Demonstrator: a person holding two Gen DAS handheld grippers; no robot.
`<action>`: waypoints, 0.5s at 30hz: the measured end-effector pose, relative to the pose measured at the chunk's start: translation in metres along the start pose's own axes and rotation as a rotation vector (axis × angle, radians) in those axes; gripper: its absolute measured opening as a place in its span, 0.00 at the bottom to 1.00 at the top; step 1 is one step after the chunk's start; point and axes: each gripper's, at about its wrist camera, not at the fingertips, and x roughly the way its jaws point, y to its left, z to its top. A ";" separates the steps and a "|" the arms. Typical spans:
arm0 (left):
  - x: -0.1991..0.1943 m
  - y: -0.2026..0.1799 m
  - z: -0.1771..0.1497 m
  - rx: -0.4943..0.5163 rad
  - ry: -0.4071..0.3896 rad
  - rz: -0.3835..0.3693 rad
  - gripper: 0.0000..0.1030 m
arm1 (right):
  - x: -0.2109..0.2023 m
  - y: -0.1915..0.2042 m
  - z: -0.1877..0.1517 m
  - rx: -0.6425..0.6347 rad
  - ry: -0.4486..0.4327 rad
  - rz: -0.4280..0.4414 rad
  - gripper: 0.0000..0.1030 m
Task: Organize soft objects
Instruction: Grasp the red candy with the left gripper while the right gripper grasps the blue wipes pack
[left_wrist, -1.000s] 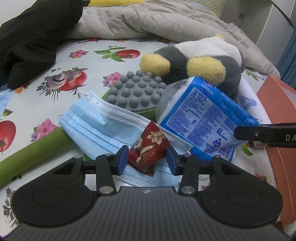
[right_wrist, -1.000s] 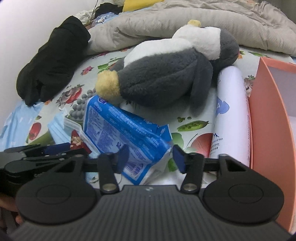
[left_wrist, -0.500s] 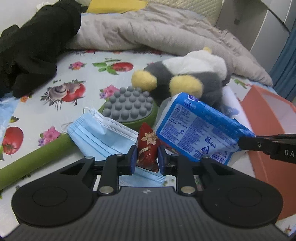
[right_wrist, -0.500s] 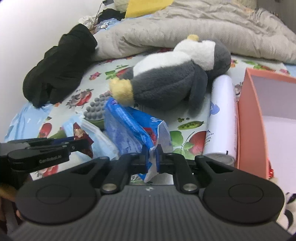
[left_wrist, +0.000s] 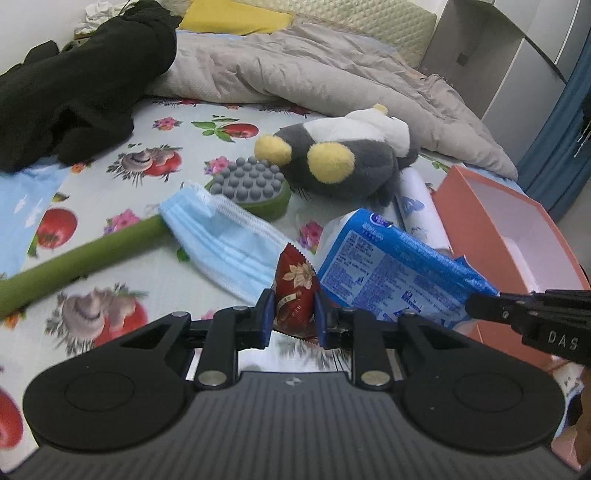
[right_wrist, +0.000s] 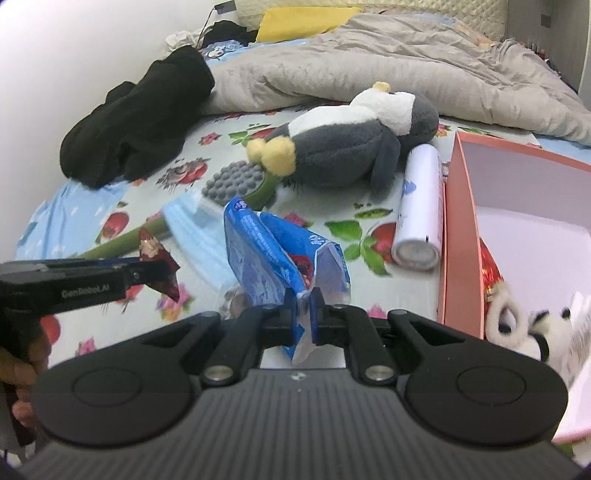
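Now both grippers are clamped: the left gripper (left_wrist: 294, 318) pinches a red sachet (left_wrist: 295, 291), the right gripper (right_wrist: 300, 314) a blue pack (right_wrist: 275, 254), both lifted over the bedsheet (left_wrist: 110, 177) beside the pink box (right_wrist: 458, 236).

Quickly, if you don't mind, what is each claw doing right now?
Left claw: closed on the red snack packet.
Right claw: closed on the blue tissue pack.

The right gripper (left_wrist: 476, 304) body carries white lettering "DAS", cut off by the frame edge. The left gripper (right_wrist: 162, 267) body reads "GenRobot.AI". Fine print on the blue packet (left_wrist: 391, 273) is illegible.
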 end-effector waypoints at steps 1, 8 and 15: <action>-0.005 0.000 -0.004 -0.005 0.002 -0.004 0.26 | -0.005 0.003 -0.005 -0.007 -0.001 -0.005 0.10; -0.036 0.000 -0.038 -0.031 0.019 -0.020 0.26 | -0.029 0.017 -0.041 0.024 0.019 -0.014 0.10; -0.049 -0.006 -0.061 -0.031 0.039 -0.028 0.26 | -0.031 0.014 -0.064 0.040 0.049 -0.004 0.12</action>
